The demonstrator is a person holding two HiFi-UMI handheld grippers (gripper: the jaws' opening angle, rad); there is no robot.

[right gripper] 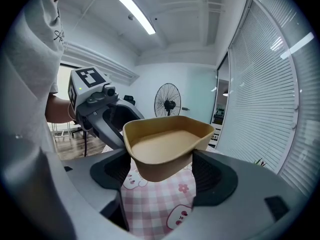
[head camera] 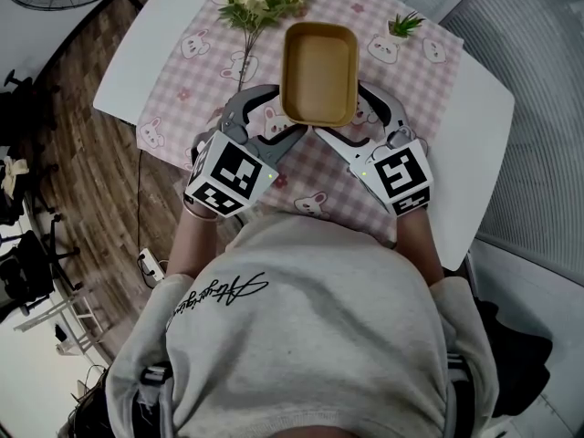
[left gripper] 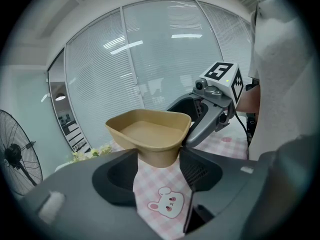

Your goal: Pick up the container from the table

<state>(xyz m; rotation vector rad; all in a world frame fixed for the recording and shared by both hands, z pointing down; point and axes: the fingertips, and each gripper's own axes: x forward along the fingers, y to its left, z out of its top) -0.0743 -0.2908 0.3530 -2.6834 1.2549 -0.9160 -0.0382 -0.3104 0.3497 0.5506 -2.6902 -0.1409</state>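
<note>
Holding the tan container (head camera: 319, 73) at its near end with both tools, clear of the cloth.

Each tool pinches one near corner: the left gripper (head camera: 278, 117) has its jaws part-way apart with the pads pressed to the container's lower wall, and the right gripper (head camera: 351, 119) clamps the other corner the same way. In both gripper views the base sits above the pink checked tablecloth (head camera: 429, 80), with bunny print showing beneath it. The container is empty and upright, its long side pointing away from the person. A flower sprig (head camera: 260, 3) lies near its far-left corner and a small green plant (head camera: 404, 26) sits well apart at far right. The white table (head camera: 484, 144) shows a bare margin on the right.
</note>
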